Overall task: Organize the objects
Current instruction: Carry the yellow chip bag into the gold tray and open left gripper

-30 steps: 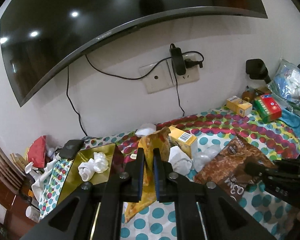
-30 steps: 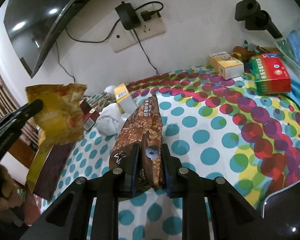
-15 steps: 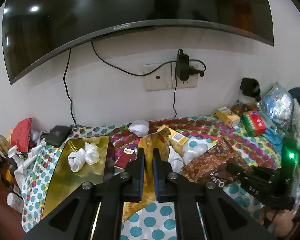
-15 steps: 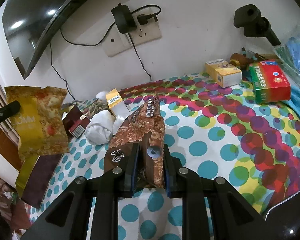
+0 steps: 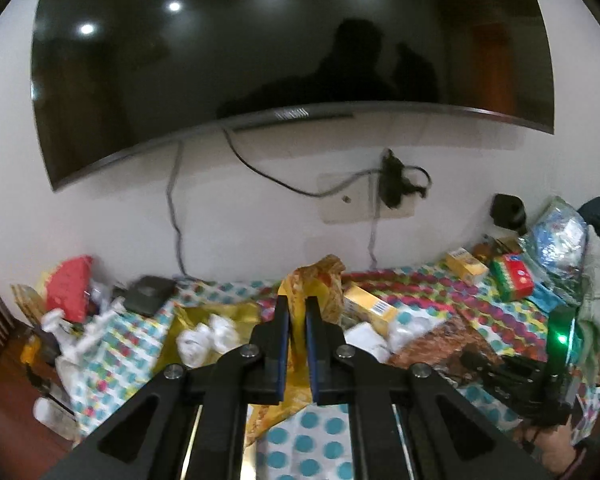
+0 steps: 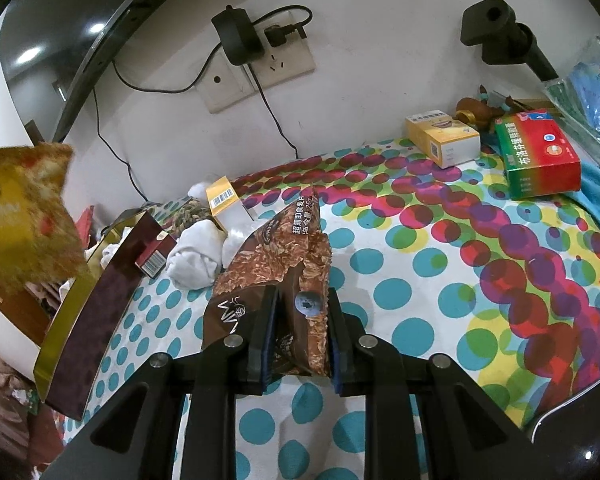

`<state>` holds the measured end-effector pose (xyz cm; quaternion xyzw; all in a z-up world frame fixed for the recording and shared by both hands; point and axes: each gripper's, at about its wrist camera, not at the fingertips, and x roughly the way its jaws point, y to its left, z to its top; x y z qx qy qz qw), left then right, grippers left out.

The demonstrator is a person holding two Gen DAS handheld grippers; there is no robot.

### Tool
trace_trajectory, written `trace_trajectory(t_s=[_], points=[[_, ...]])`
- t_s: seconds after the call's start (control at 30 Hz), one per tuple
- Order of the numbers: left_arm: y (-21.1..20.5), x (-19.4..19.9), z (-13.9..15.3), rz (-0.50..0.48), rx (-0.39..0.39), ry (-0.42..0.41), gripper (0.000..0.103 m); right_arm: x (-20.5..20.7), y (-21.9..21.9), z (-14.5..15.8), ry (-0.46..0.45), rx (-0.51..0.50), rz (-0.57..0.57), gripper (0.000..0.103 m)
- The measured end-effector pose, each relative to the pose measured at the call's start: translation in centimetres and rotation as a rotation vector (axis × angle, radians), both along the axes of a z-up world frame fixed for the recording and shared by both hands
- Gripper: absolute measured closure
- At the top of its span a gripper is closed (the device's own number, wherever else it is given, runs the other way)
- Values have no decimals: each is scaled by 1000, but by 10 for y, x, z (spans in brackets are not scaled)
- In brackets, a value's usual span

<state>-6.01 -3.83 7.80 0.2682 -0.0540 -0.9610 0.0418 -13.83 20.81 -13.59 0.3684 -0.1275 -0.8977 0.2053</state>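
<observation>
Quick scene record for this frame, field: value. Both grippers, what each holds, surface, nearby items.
left gripper: shut on yellow snack bag, held clear above the table
right gripper: shut on brown cereal bag, bag resting on the table
surface: polka-dot tablecloth
near brown cereal bag: white rolled socks, to its left
left side: gold tray with a dark outer wall
far right: green-red medicine box, yellow box beside it
wall: TV, socket with charger
</observation>
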Motion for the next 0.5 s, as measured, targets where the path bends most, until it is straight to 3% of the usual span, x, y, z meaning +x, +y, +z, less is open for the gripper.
trace_trajectory(t_s=[0.23,0.5], points=[[-44,7,22,110,-43,29,95,-1,2,0,-10,-13,-2,82],[-100,-15,3,220,-24,-50,95,-1,3,0,-16,-13,-7,81]])
